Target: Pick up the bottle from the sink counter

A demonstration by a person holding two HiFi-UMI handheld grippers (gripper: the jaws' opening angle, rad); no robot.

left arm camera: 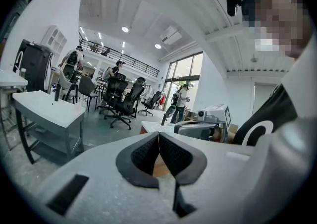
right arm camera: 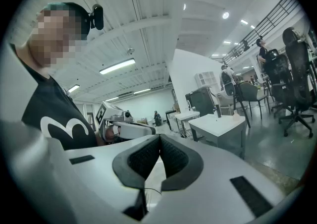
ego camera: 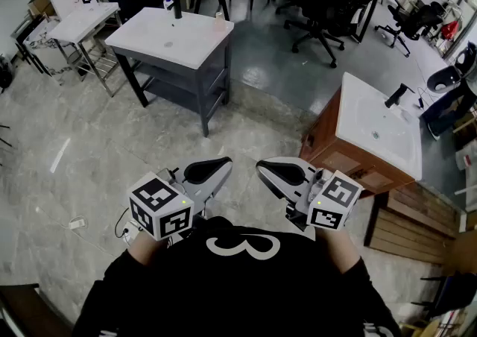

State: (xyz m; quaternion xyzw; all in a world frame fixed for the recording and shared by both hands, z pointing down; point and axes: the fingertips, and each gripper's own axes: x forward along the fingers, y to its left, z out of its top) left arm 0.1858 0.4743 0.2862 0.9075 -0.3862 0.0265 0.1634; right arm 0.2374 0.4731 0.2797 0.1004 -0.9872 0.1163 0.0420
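Note:
A small pale bottle stands at the back right corner of the white sink top on the dark grey counter, near a black faucet. The right gripper view shows the same bottle far off on that counter. Both grippers are held close to my chest, well away from the counter, with their tips turned toward each other. My left gripper is shut with nothing between its pads. My right gripper is also shut and empty, its pads meeting at the tips.
A wooden vanity with a white basin stands to the right, with wooden planks beside it. A white sink on a metal frame is at far left. Office chairs crowd the back. Bare floor lies between me and the grey counter.

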